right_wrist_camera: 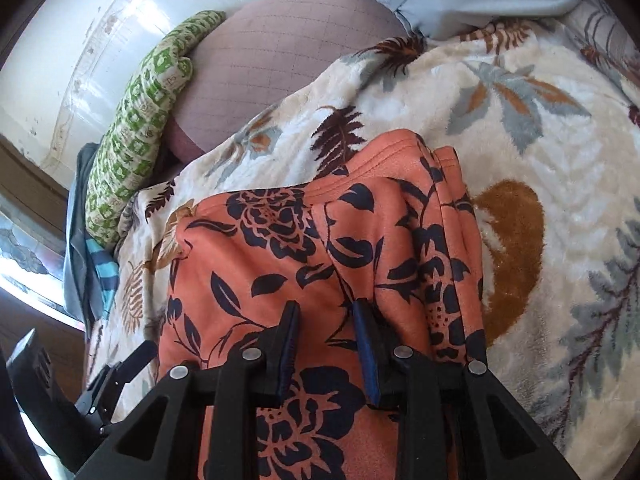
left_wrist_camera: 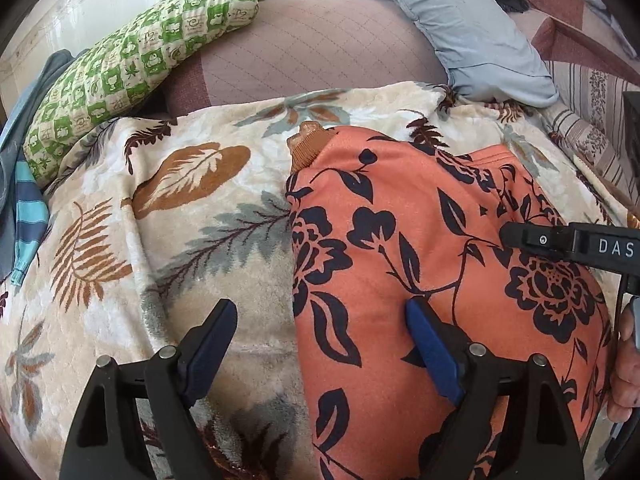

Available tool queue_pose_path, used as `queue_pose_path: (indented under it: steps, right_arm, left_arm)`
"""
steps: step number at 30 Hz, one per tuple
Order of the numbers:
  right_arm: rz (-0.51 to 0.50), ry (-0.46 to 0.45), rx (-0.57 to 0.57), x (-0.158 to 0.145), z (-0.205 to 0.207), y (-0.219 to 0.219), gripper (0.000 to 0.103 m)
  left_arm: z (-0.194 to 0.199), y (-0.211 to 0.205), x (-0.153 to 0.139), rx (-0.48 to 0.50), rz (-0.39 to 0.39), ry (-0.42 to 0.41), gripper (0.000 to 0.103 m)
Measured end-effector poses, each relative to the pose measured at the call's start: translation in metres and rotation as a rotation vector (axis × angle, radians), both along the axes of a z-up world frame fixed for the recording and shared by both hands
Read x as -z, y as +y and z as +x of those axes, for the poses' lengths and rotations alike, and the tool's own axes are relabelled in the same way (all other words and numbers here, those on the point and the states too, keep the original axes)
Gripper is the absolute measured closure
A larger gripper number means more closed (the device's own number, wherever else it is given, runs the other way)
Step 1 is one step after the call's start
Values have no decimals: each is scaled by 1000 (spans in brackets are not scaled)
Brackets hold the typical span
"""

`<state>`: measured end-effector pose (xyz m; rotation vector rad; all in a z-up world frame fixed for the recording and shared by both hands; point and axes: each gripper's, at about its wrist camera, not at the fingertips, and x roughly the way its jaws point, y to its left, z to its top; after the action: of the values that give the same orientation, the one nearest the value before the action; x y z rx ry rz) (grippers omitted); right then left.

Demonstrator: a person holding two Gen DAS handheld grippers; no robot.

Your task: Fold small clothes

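An orange garment with a dark floral print (left_wrist_camera: 420,248) lies folded on a cream leaf-patterned blanket (left_wrist_camera: 180,208); a brown ribbed cuff (left_wrist_camera: 306,146) sticks out at its far left corner. My left gripper (left_wrist_camera: 320,316) is wide open, straddling the garment's left edge, one finger over the blanket, one over the cloth. My right gripper (right_wrist_camera: 326,312) is open with a narrower gap, just above the garment (right_wrist_camera: 260,248), holding nothing. The right gripper's finger also shows in the left wrist view (left_wrist_camera: 560,240), over the garment's right part.
A green patterned pillow (left_wrist_camera: 132,64) and a striped blue cloth (left_wrist_camera: 28,216) lie at the left. A pale blue pillow (left_wrist_camera: 472,28) lies at the back. A pink quilted mattress (left_wrist_camera: 312,52) shows behind the blanket. The white wall (right_wrist_camera: 60,40) is beyond.
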<state>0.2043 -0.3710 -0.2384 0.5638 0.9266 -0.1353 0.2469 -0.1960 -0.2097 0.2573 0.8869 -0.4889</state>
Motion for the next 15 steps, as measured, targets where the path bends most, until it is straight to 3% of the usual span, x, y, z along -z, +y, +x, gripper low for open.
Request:
queue_pose_path:
  steps: [6,7,10,13,15]
  right_arm:
    - [-45,-8,-3,-8,-7,6,71]
    - [-42,-18,-5,-13,-10,6,68]
    - [11,-83,-39,-29,-25,7,38]
    - [-67,-125,-31,-48,-40,5,37]
    - [-64,-135,-5,-53,-48,-4,37]
  left_arm:
    - [6,5,1,-16,-34,39,11]
    - [7,7,-1,-25,-51,49,11]
    - [8,12,-9,-47,-79,54,11]
    - [6,18,-24,-70,-115,35,11]
    - [4,23,-34,-74,-141,28,11]
